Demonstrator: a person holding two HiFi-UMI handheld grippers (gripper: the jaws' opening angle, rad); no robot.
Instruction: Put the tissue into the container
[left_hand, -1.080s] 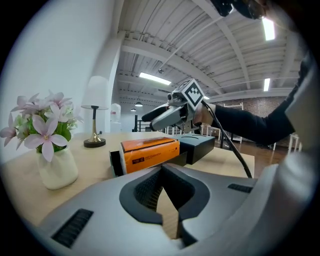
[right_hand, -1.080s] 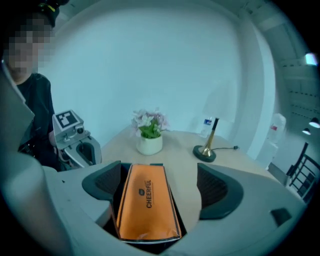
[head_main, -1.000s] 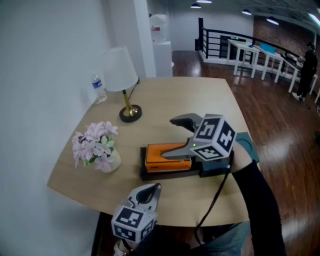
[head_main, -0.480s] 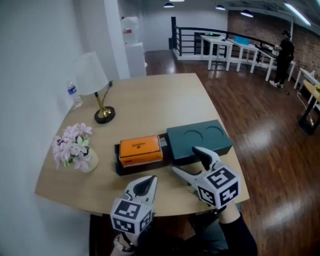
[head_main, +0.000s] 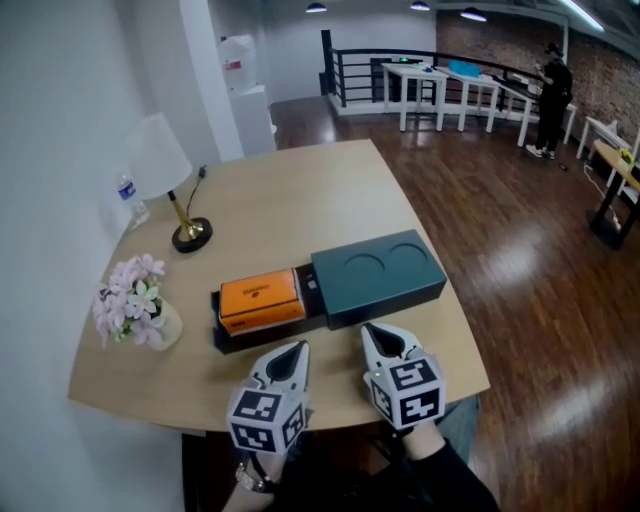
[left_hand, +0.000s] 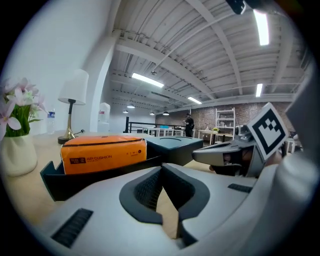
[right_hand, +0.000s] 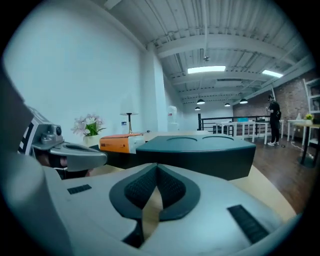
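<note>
Head view down onto a rounded wooden worktop (head_main: 300, 210). The orange tissue pack (head_main: 260, 298) lies flat in a dark open tray (head_main: 222, 338), the container's lower part as I read it; a dark teal cover (head_main: 378, 275) with two round recesses sits touching the tray just right of the tissue pack.

As I judge it, the risk is in closing up. The tissue pack stands above the tray wall, so it could catch on the cover's edge and crumple. A push from closed fingers might also slide the whole tray left of the tissue pack, toward the vase of pink flowers (head_main: 130, 310) (it looks light and easy to tip).

The left gripper (head_main: 292, 356) and the right gripper (head_main: 390, 342) hang near the worktop's edge, on my side of the tissue pack and apart from it. In the left gripper view its fingers (left_hand: 150, 187) are pressed together on nothing; in the right gripper view its fingers (right_hand: 145, 187) are likewise together and empty, touching neither tray nor cover.
</note>
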